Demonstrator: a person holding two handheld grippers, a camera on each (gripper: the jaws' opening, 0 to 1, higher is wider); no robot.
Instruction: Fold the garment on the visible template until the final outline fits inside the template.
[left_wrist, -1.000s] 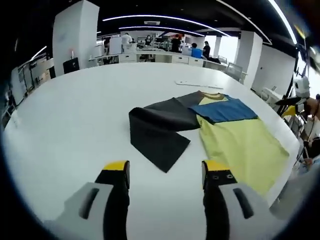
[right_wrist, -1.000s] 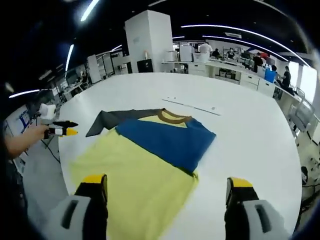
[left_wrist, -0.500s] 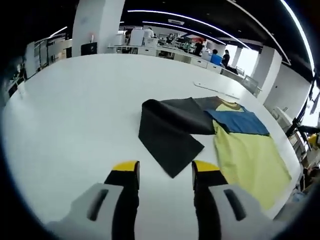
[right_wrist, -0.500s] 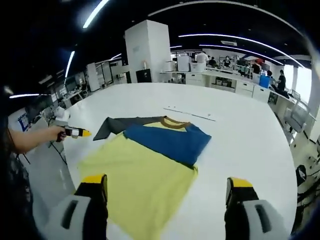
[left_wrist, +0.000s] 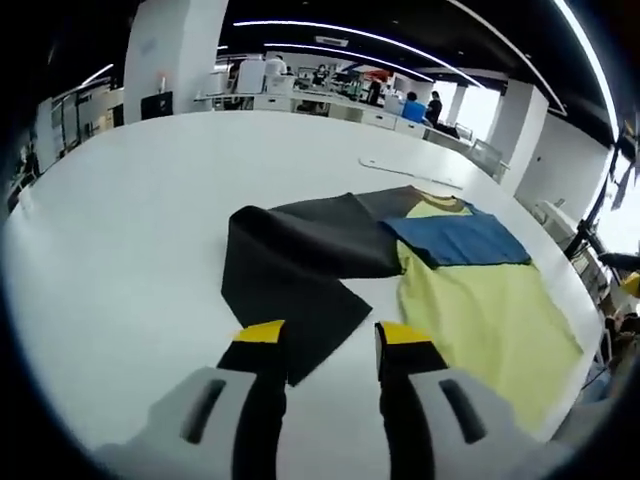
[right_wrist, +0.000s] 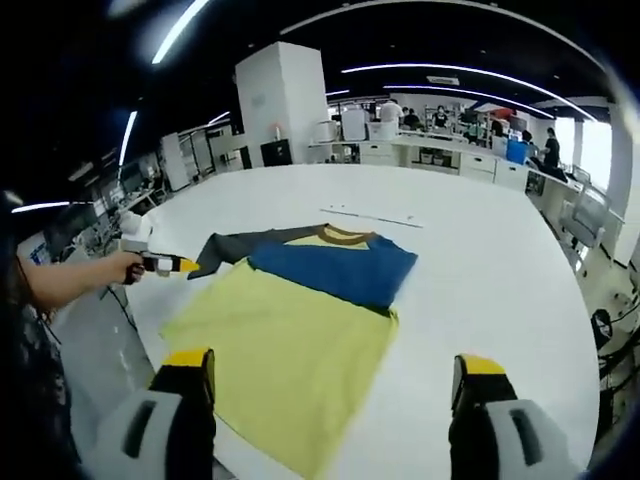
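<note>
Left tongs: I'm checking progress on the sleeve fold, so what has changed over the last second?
The left tongs have closed in on the tip of the dark sleeve, jaws narrower but not yet gripping. The right tongs have backed away, wide open. The shirt lies as before on the table.

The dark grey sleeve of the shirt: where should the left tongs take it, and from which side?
Probably at the dark grey sleeve's cuff corner, the tip nearest the left tongs. It lies flat on the white table, pointing between the open jaws, so coming in low and straight ahead along the table should let one jaw slide under the edge. Further in, the sleeve is folded over on itself.
</note>
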